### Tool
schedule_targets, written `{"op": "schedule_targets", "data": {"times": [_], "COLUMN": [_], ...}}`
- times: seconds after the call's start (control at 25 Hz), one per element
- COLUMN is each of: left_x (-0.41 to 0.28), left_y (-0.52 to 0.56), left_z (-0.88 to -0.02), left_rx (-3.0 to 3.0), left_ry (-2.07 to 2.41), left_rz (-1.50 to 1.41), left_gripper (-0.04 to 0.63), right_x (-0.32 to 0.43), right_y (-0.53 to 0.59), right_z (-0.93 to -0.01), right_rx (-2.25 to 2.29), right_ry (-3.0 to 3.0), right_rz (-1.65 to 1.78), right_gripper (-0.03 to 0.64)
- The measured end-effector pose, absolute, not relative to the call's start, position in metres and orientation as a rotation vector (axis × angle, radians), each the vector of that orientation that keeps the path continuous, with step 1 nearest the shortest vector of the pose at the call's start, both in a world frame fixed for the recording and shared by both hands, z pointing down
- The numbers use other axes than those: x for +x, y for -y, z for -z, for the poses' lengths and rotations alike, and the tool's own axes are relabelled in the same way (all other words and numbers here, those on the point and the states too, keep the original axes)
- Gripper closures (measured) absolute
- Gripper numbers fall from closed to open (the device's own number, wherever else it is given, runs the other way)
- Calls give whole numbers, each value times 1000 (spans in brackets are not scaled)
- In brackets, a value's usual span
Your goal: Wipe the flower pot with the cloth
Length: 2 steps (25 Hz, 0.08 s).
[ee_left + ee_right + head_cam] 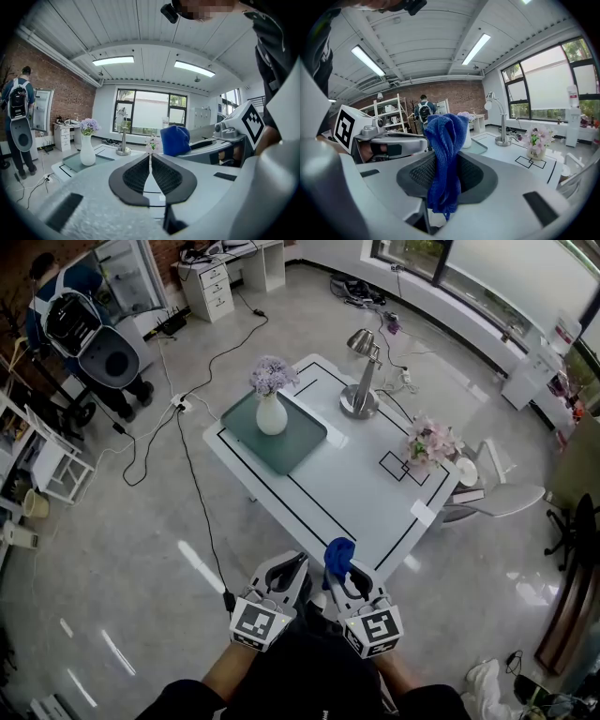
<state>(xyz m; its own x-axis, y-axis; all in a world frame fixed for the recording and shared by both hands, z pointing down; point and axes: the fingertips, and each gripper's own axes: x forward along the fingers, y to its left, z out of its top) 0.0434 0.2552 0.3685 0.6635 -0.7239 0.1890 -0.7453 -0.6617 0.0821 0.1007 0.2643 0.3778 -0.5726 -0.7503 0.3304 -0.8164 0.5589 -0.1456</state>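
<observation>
A white vase with purple flowers [271, 412] stands on a green tray [300, 442] on the white table's far left part. A small pot of pink flowers [428, 442] sits near the table's right edge, also in the right gripper view as the pink flower pot [537, 143]. My right gripper [339, 570] is shut on a bunched blue cloth [338, 556], held just short of the table's near corner; the cloth [446, 159] hangs down between the jaws. My left gripper [284, 574] is beside it, shut with nothing in it [150, 157]. The vase [87, 149] is well ahead.
A silver desk lamp [361, 388] stands at the table's far side. A white chair [506, 499] is at the table's right. Cables [192, 479] run over the floor on the left. A person with a backpack [82, 320] stands far left by shelves.
</observation>
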Motion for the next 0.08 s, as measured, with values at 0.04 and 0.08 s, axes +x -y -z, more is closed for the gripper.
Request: {"op": "schedule_targets", "data": {"times": [0.04,0.08], "left_x": [42,40], "left_y": [-255,-256], "left_z": [-369,-369], "left_rx": [2721,2718], "left_ry": [1216,1221], "left_rz": [-209,-208], "left_gripper": [577,577], "right_x": [99,98], "right_y": [-265,-266], "right_z": [-378,-378], "right_rx": [1308,1305], "right_ry": [2565,2566], "right_rz": [-417,-417], "right_gripper": [509,509]}}
